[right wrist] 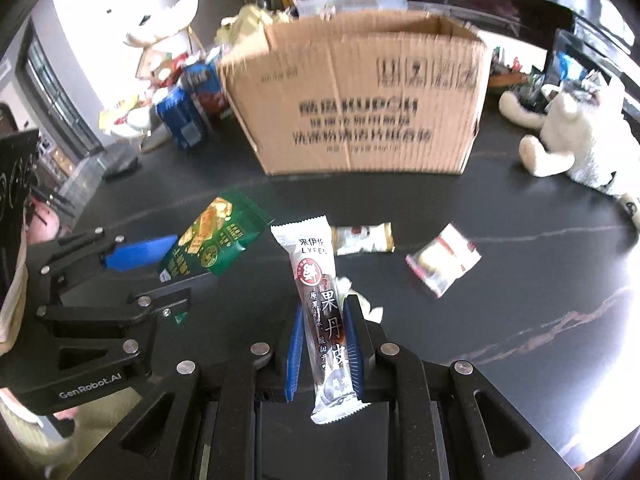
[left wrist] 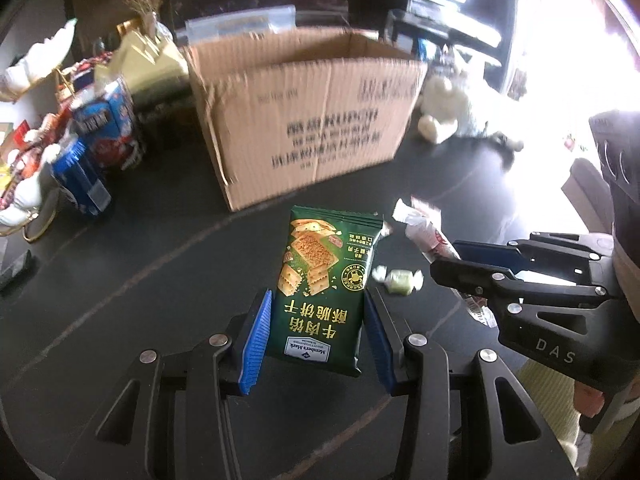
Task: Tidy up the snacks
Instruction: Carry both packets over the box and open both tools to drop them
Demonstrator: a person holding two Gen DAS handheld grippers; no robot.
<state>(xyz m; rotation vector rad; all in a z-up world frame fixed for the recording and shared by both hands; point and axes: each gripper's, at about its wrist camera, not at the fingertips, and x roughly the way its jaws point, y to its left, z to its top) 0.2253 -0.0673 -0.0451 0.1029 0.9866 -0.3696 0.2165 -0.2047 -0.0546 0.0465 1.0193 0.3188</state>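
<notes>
The left gripper (left wrist: pixel 318 332) clamps a green biscuit packet (left wrist: pixel 322 280) across its lower half, blue pads pressed to both side edges, so the packet stands clear of the dark table (left wrist: pixel 132 264). The right gripper (right wrist: pixel 324 344) pinches a long white fruit-leather bar (right wrist: pixel 320 300) at mid-length, which keeps the bar upright and off the surface. Both grippers sit side by side, level, fingers aimed at the open cardboard box (right wrist: pixel 360 120) ahead; this pose likely prepares a drop into it. On the table remain a small green candy (left wrist: pixel 400 280), a beige wrapped snack (right wrist: pixel 364 239) and a clear-wrapped pastry (right wrist: pixel 442 258), well apart from the box. A white plush toy (right wrist: pixel 568 140) lies to the right.
</notes>
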